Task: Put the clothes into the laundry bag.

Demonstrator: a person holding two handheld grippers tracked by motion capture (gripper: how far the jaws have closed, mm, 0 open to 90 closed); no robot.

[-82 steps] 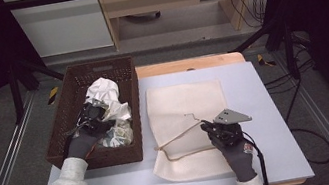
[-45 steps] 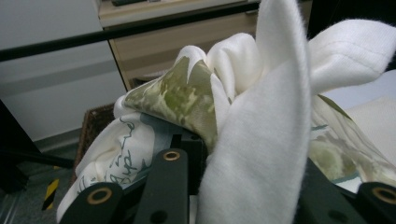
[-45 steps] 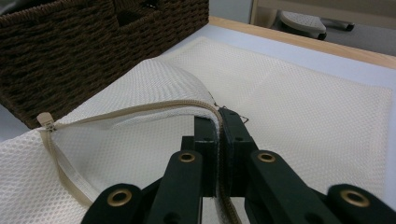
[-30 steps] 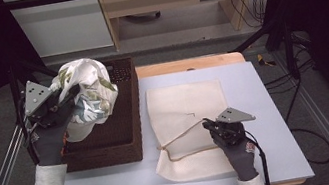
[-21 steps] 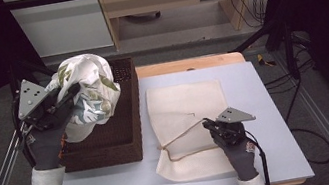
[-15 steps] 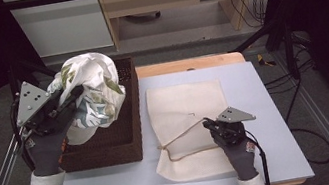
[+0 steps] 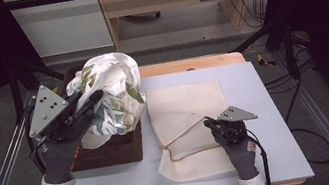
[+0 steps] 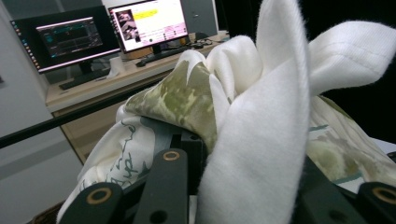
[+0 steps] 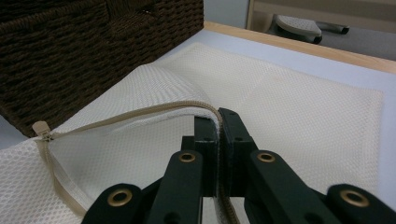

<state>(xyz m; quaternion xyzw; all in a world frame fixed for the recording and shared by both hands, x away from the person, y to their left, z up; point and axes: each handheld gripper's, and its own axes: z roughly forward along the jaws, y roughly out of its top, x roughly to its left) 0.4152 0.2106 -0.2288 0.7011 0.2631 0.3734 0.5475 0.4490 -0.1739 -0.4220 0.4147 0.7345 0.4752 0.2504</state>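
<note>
Cloth (image 7: 111, 96) now hangs nearer the mesh bag (image 7: 188, 119).

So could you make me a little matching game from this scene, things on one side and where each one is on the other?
Things:
1. leaf-print cloth
2. mesh laundry bag
3. wicker basket
4. right gripper

Places or states:
A. flat on the table, zipper open
B. shut on the bag's zipper edge
C. lifted up in the left gripper
D. at the table's left side

Pairs: 1-C, 2-A, 3-D, 4-B
</note>
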